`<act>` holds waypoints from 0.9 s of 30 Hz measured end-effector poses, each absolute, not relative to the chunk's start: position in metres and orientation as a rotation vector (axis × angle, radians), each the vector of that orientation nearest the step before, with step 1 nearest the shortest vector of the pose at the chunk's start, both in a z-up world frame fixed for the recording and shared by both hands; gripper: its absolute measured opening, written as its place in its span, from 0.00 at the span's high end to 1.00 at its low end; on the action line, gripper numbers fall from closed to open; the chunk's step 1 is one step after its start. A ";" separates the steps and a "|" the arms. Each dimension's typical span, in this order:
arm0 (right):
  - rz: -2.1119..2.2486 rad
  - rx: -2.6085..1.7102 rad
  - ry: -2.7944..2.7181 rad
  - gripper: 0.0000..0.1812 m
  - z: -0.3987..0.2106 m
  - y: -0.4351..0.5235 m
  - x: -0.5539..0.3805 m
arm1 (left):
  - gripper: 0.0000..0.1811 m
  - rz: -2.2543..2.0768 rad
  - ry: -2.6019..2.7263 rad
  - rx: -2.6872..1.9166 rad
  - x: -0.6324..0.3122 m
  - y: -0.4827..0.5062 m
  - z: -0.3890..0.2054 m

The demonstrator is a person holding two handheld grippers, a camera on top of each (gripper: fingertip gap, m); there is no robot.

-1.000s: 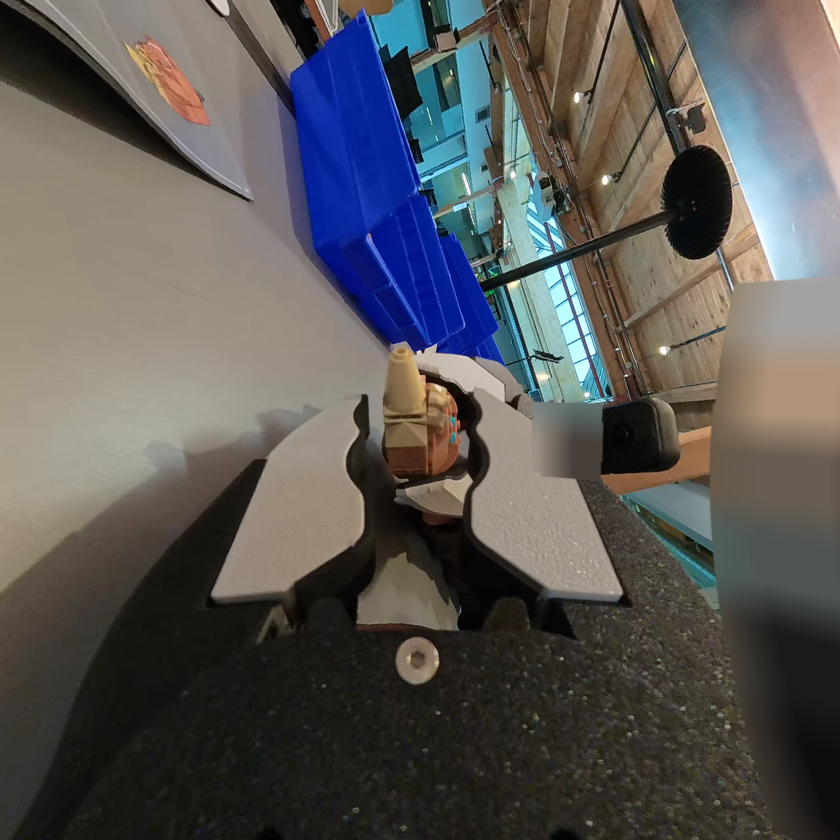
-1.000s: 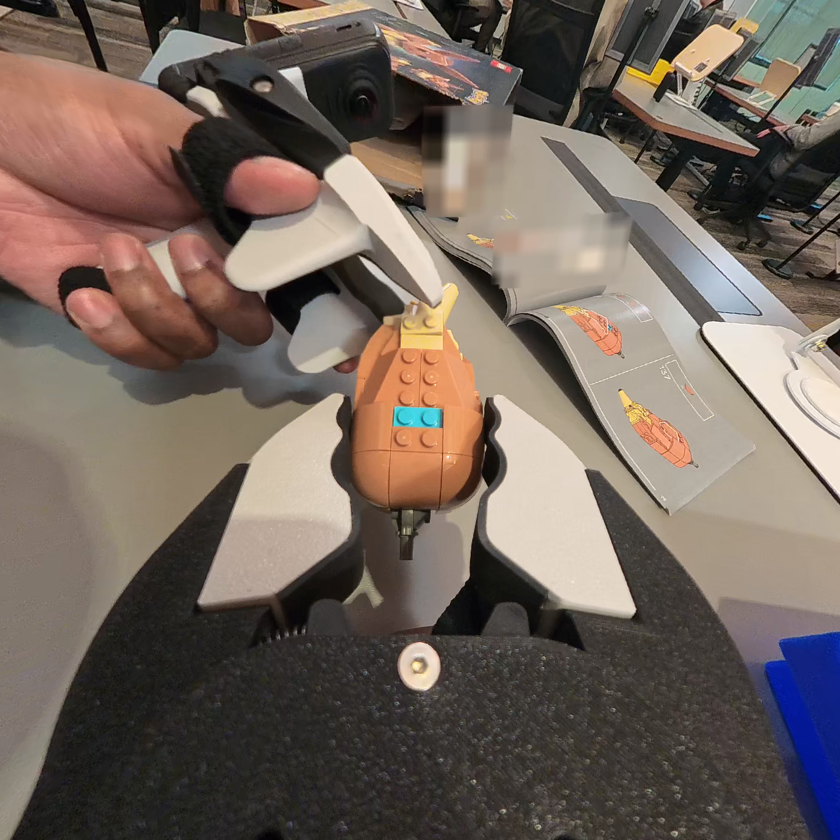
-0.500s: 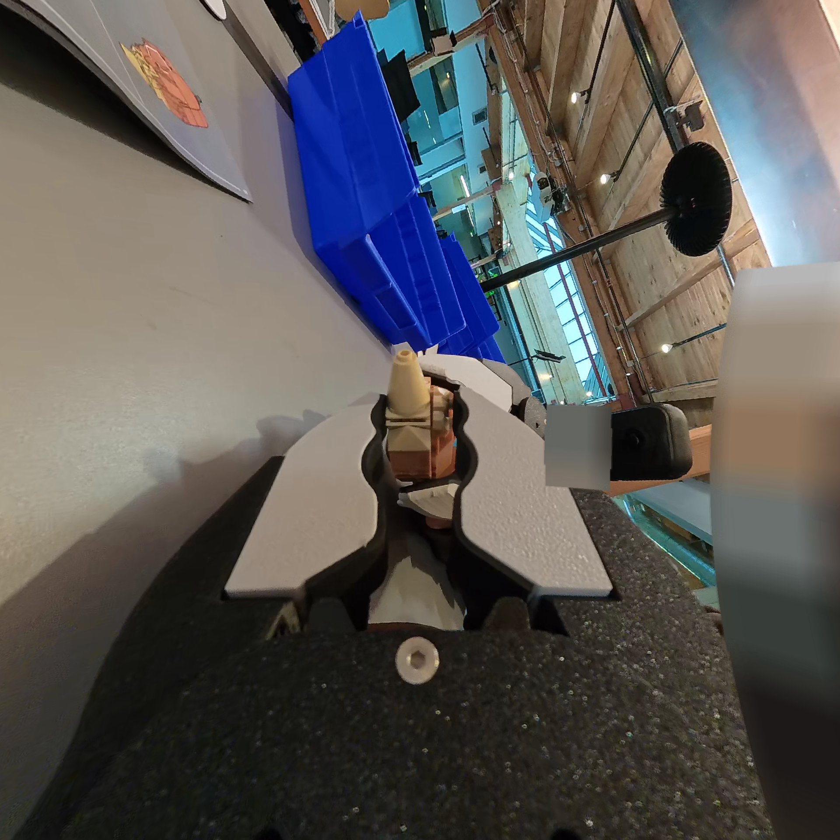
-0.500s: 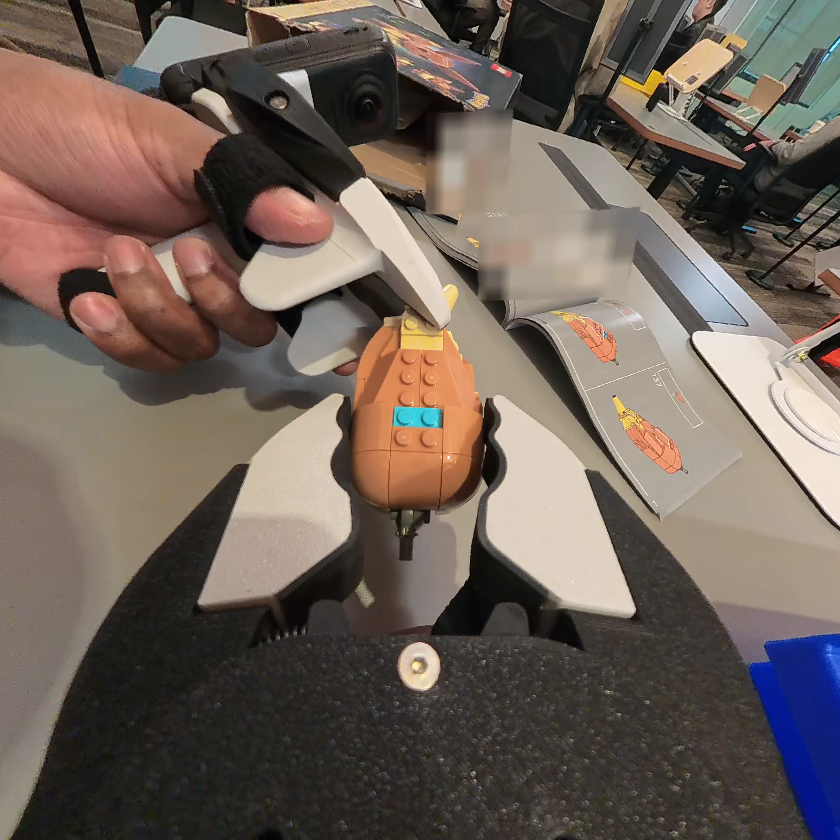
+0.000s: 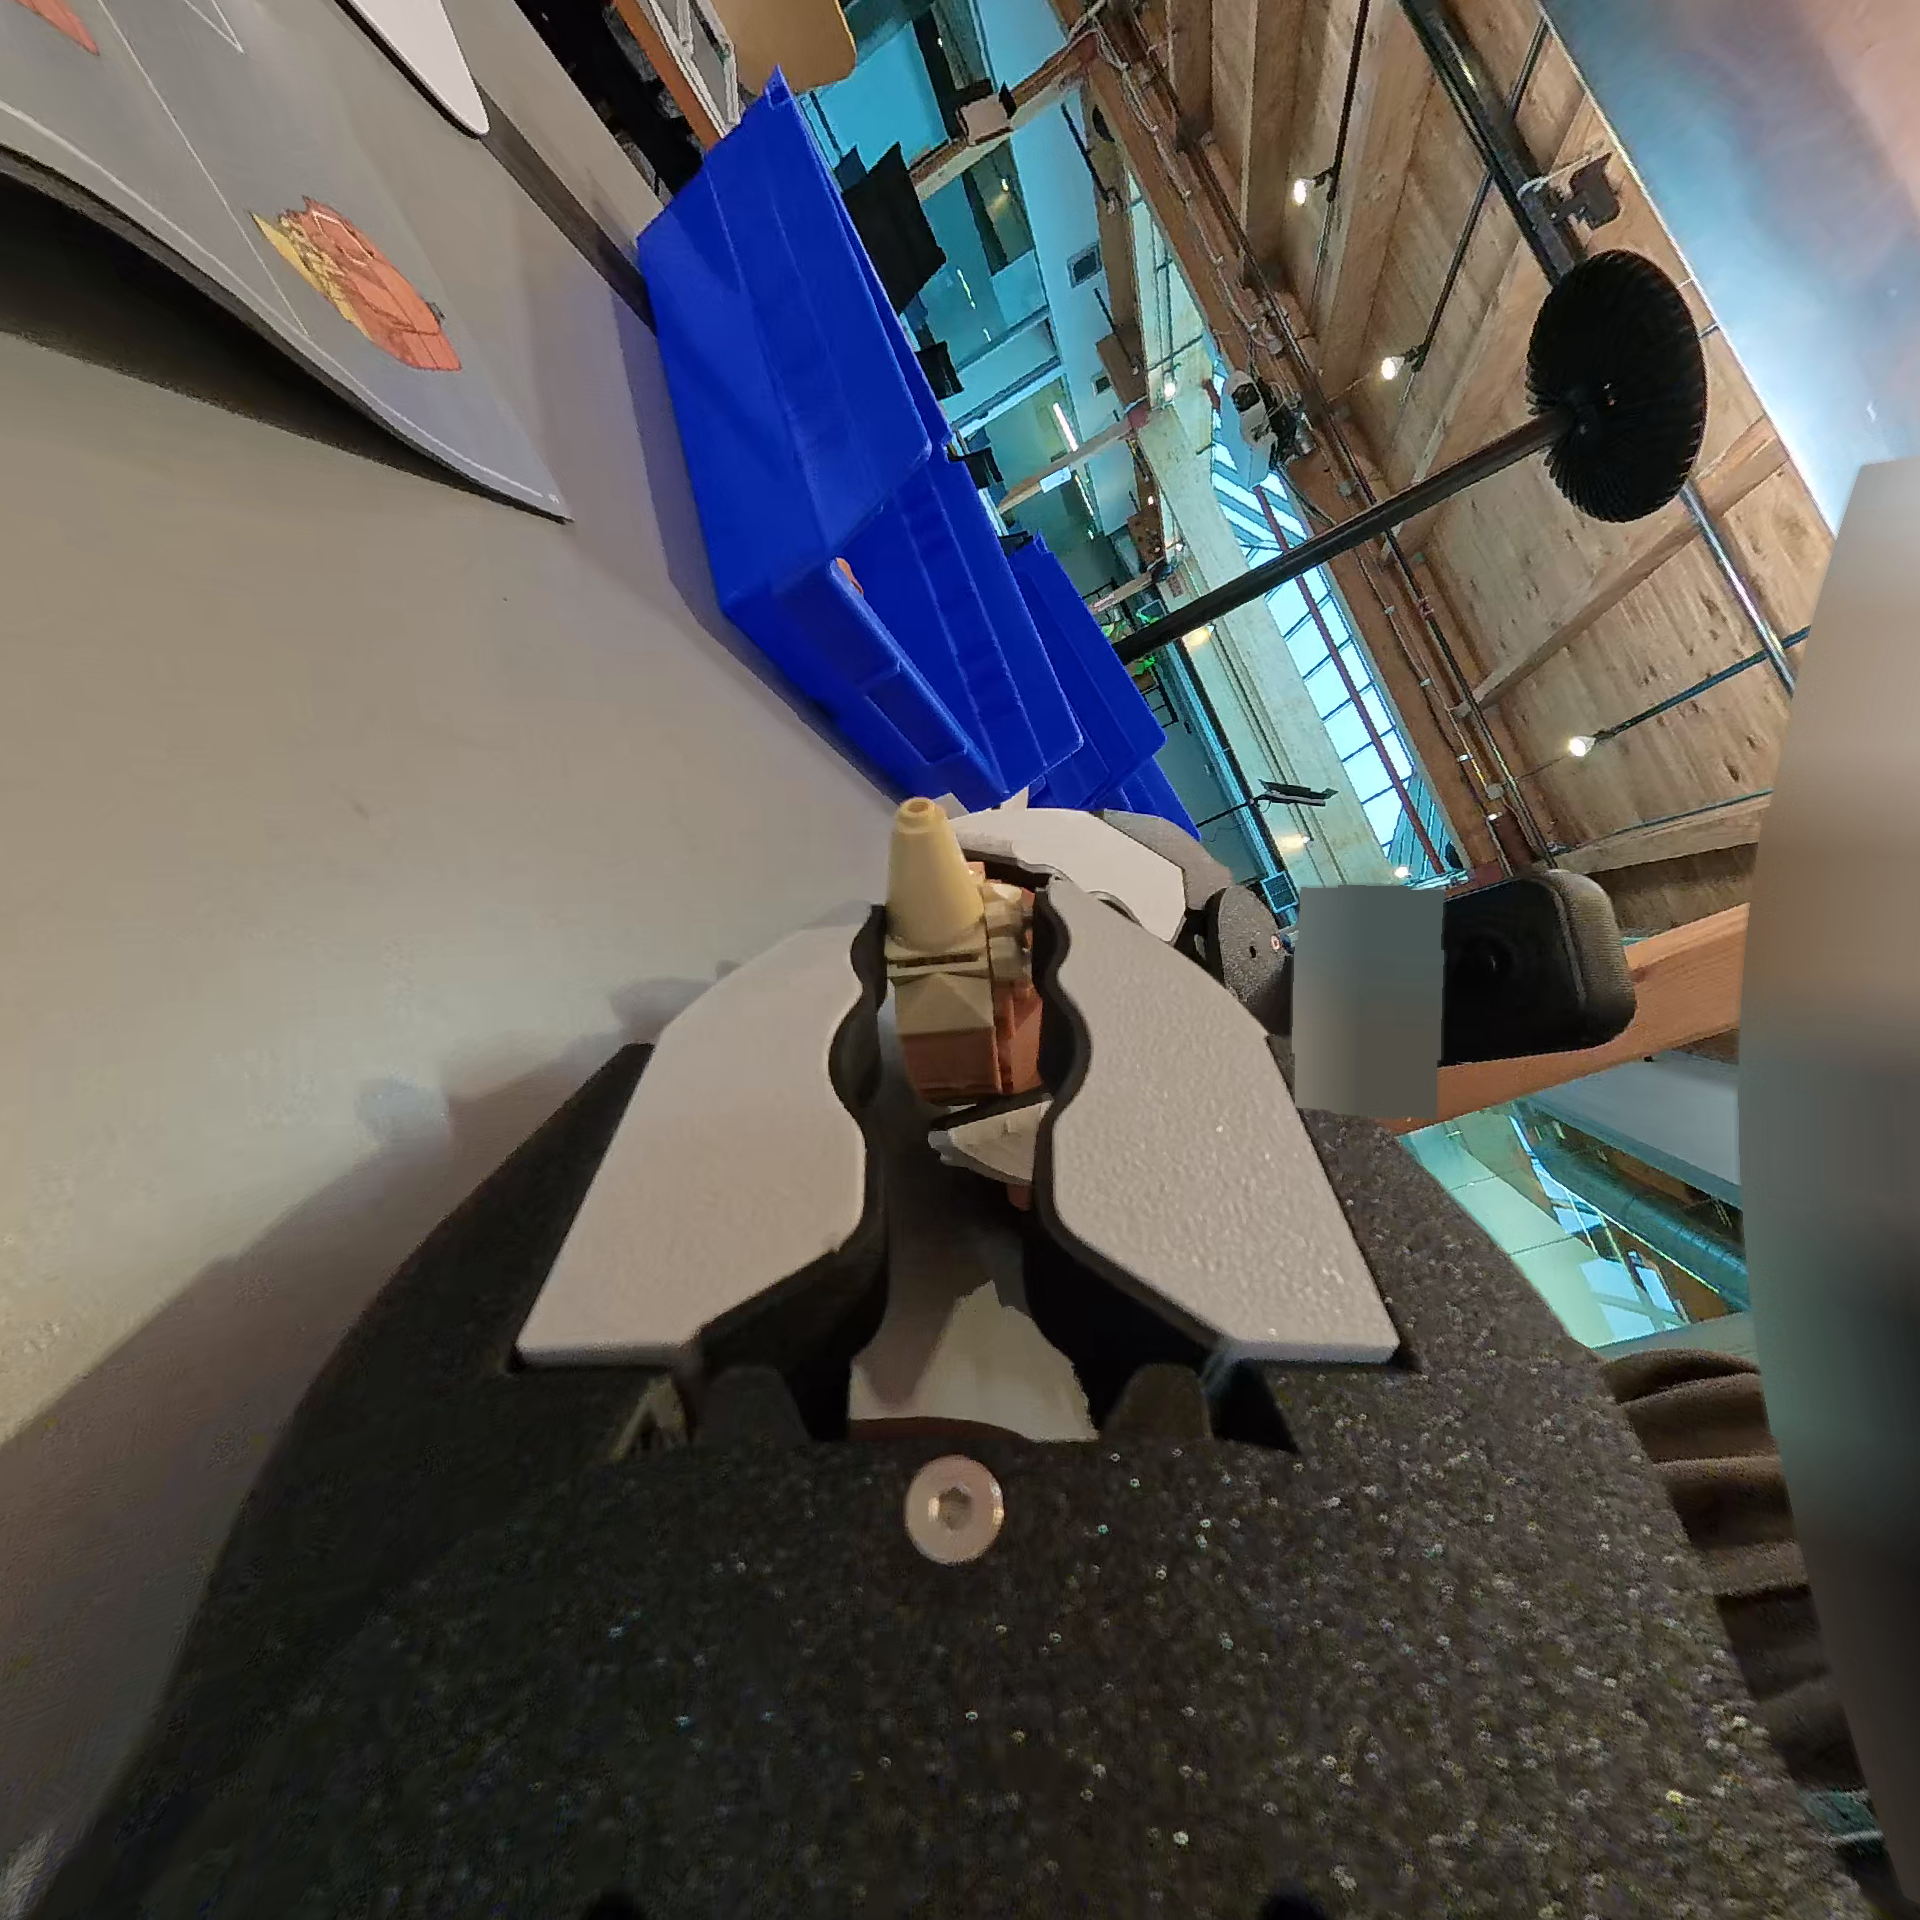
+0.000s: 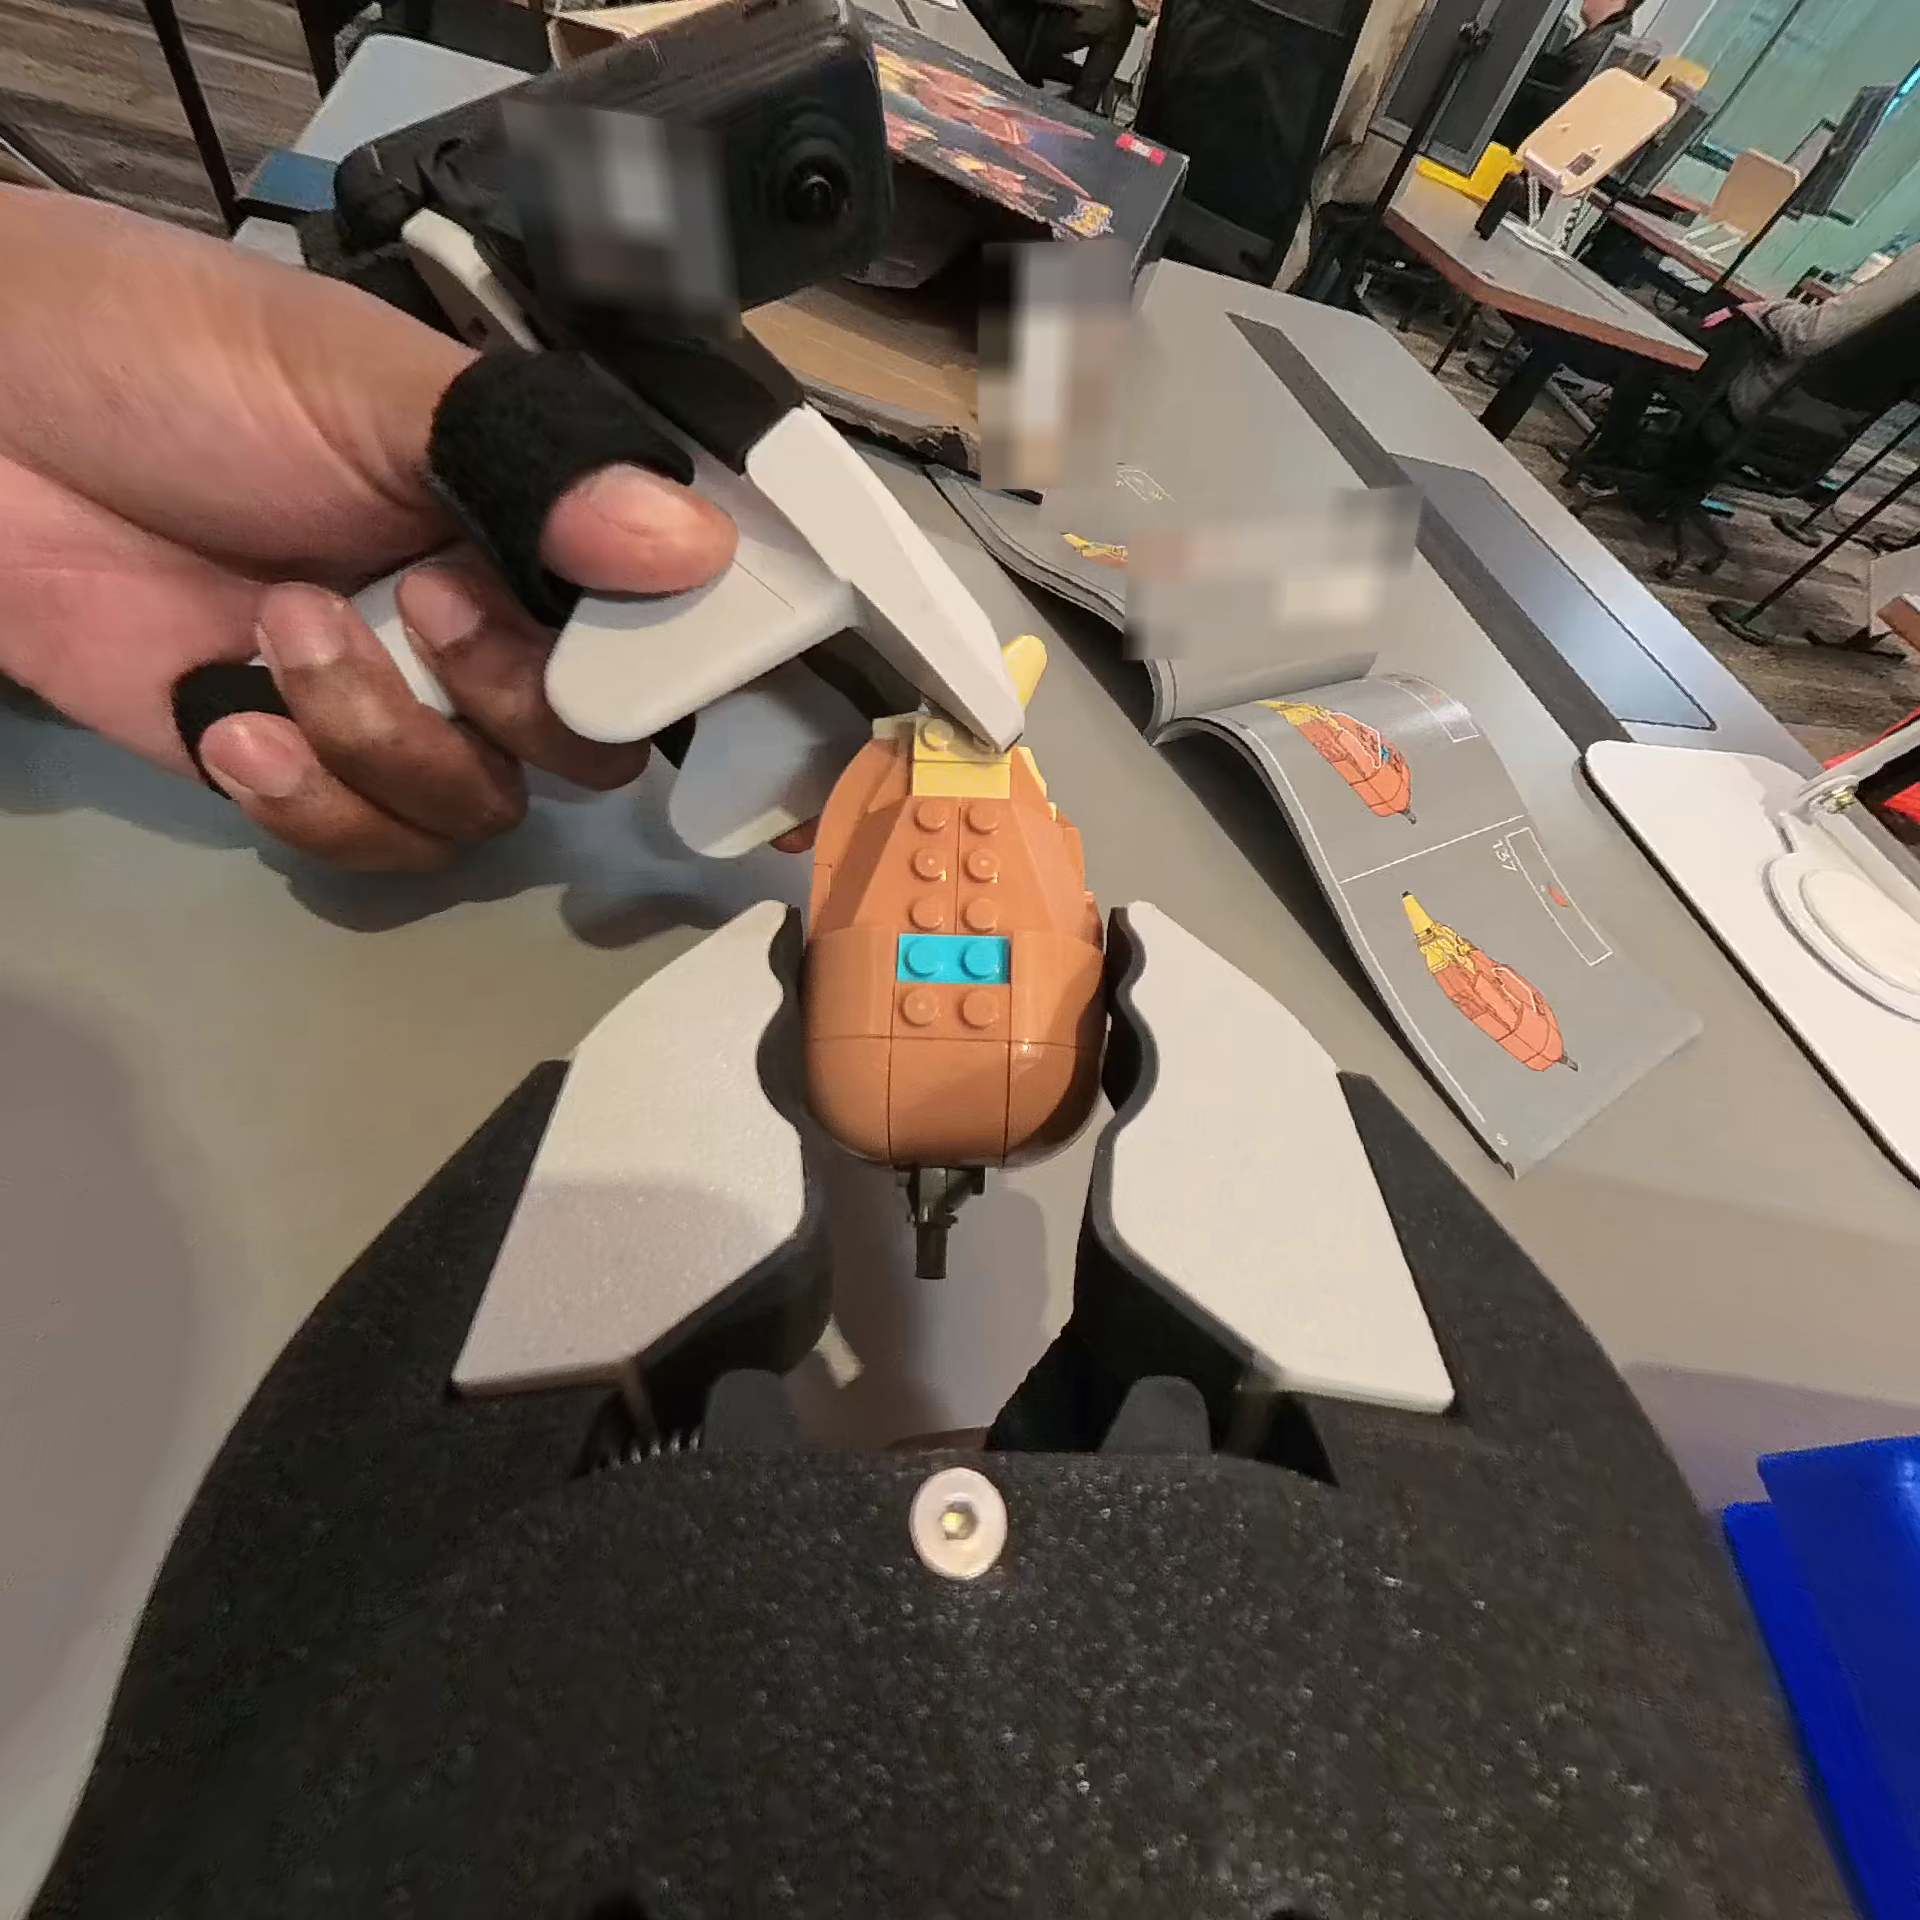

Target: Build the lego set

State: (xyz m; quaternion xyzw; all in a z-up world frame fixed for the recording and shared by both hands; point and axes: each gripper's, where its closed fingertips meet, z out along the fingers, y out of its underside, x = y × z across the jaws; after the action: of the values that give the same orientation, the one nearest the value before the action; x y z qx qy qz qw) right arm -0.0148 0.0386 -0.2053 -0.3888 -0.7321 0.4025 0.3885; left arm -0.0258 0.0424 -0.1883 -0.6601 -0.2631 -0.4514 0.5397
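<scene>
An orange-brown lego model (image 6: 954,997) with a teal plate and a tan nose is held over the grey table (image 6: 260,1039). My right gripper (image 6: 951,935) is shut on its rounded body, one finger on each side. My left gripper (image 5: 956,966) is shut on the tan cone nose end (image 5: 928,883) of the same model. In the right wrist view the left gripper (image 6: 966,717) comes in from the upper left, held by a hand (image 6: 208,468), with its upper finger lying over the tan plate. The underside of the model is hidden.
An open instruction booklet (image 6: 1455,883) lies to the right of the model, with a white pad (image 6: 1766,862) beyond it. The set's box (image 6: 1018,135) stands at the back. Blue bins (image 5: 831,520) line the table's edge; one corner (image 6: 1839,1621) is near my right gripper.
My left gripper's jaws have closed in around the tan nose end of the model. The right gripper has kept its hold on the body and has hardly moved.
</scene>
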 end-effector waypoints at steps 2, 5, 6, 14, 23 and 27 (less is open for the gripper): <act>1.057 -1.006 -1.859 0.69 -0.205 0.038 -0.015 | 0.85 -1.079 -0.628 -1.564 -0.026 0.043 -0.188; 1.111 -1.013 -1.848 0.69 -0.202 0.036 -0.014 | 0.80 -1.061 -0.621 -1.570 -0.027 0.041 -0.188; 1.105 -1.012 -1.847 0.69 -0.201 0.035 -0.015 | 0.80 -1.070 -0.615 -1.564 -0.027 0.040 -0.187; 1.113 -1.035 -1.816 0.69 -0.198 0.042 -0.015 | 0.80 -1.140 -0.588 -1.530 -0.021 0.036 -0.183; 1.097 -1.004 -1.821 0.69 -0.196 0.037 -0.014 | 0.85 -1.163 -0.586 -1.504 -0.019 0.038 -0.182; 1.093 -1.003 -1.818 0.69 -0.196 0.037 -0.014 | 0.85 -1.156 -0.579 -1.501 -0.019 0.038 -0.183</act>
State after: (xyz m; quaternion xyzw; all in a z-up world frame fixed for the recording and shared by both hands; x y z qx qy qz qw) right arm -0.0139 0.0370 -0.1959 -0.3940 -0.7144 0.4294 0.3874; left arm -0.0187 0.0379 -0.1825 -0.6337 -0.2444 -0.4879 0.5482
